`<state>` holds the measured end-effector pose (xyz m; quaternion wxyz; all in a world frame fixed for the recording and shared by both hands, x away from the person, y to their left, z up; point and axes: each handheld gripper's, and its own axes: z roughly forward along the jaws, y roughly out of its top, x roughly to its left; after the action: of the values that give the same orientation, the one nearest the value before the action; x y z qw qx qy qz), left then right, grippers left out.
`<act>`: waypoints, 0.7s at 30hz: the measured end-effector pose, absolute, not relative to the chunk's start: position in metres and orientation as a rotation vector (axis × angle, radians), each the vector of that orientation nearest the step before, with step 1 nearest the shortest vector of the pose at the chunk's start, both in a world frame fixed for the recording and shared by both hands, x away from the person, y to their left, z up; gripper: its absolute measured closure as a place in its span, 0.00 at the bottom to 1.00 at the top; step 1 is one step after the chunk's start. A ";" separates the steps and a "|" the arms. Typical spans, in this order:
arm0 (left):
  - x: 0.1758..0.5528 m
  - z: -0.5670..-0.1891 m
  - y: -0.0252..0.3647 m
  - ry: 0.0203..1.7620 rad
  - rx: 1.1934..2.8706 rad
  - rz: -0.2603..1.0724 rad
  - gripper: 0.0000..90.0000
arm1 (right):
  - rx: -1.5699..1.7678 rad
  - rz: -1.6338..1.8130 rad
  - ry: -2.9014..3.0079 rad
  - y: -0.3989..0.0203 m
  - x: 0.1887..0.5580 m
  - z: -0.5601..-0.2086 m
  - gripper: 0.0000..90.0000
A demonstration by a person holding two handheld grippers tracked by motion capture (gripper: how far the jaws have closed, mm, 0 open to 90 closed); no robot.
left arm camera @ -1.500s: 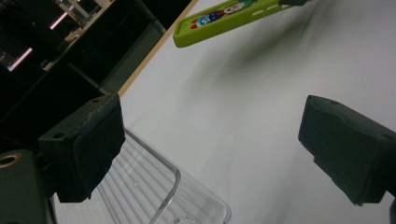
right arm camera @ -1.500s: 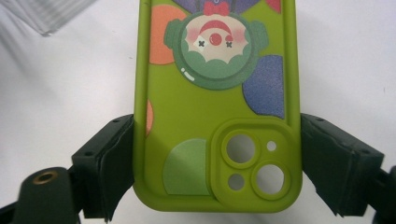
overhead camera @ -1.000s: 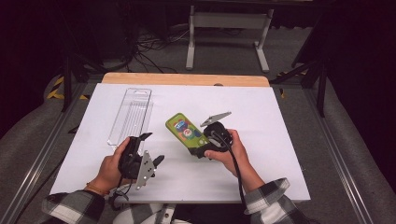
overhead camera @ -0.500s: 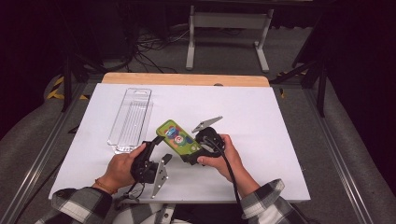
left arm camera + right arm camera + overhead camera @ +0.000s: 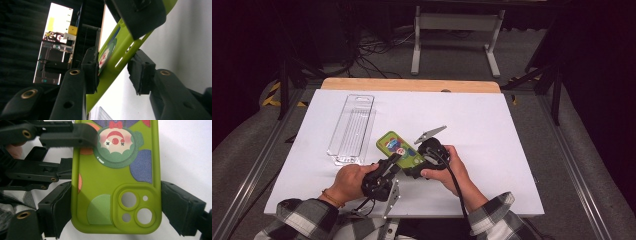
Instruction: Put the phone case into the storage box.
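Observation:
A lime-green phone case (image 5: 399,149) with a cartoon emblem and camera cut-outs is held just above the white table. My right gripper (image 5: 414,167) is shut on it, and in the right gripper view its pads (image 5: 62,205) press both long sides of the case (image 5: 112,182) at the camera end. My left gripper (image 5: 394,161) straddles the case's left edge. Its jaws have just been closing with the case (image 5: 110,50) between them. One of its pads (image 5: 91,70) lies against the printed face, and the other stands a sliver off the back.
A clear plastic package (image 5: 352,127) lies flat at the left of the white table top (image 5: 512,150). A wooden strip (image 5: 412,85) runs along the far edge, with a metal stand and cables on the floor beyond. Both forearms in plaid sleeves come in from the near edge.
The left hand has moved right to the case and its jaws have narrowed around the case's edge. The right hand has drawn the case slightly left and nearer.

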<state>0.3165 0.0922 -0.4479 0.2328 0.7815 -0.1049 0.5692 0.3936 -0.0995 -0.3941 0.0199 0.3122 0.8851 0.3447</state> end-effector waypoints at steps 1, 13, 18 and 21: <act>0.316 -0.448 0.092 -0.296 2.152 1.570 0.70 | 0.969 1.070 2.747 -0.099 0.394 -0.394 0.19; 0.306 -0.455 0.084 -0.449 2.172 1.658 0.82 | 0.959 1.069 2.768 -0.099 0.394 -0.394 0.18; 0.305 -0.454 0.084 -0.459 2.168 1.660 0.87 | 0.972 1.093 2.774 -0.101 0.394 -0.392 0.18; 0.305 -0.452 0.084 -0.460 2.161 1.666 0.87 | 0.985 1.113 2.769 -0.102 0.395 -0.392 0.18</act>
<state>0.3050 0.0839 -0.4522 0.1863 0.7672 -0.1634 0.5916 0.3946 -0.1021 -0.3916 -0.0005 0.3133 0.8812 0.3540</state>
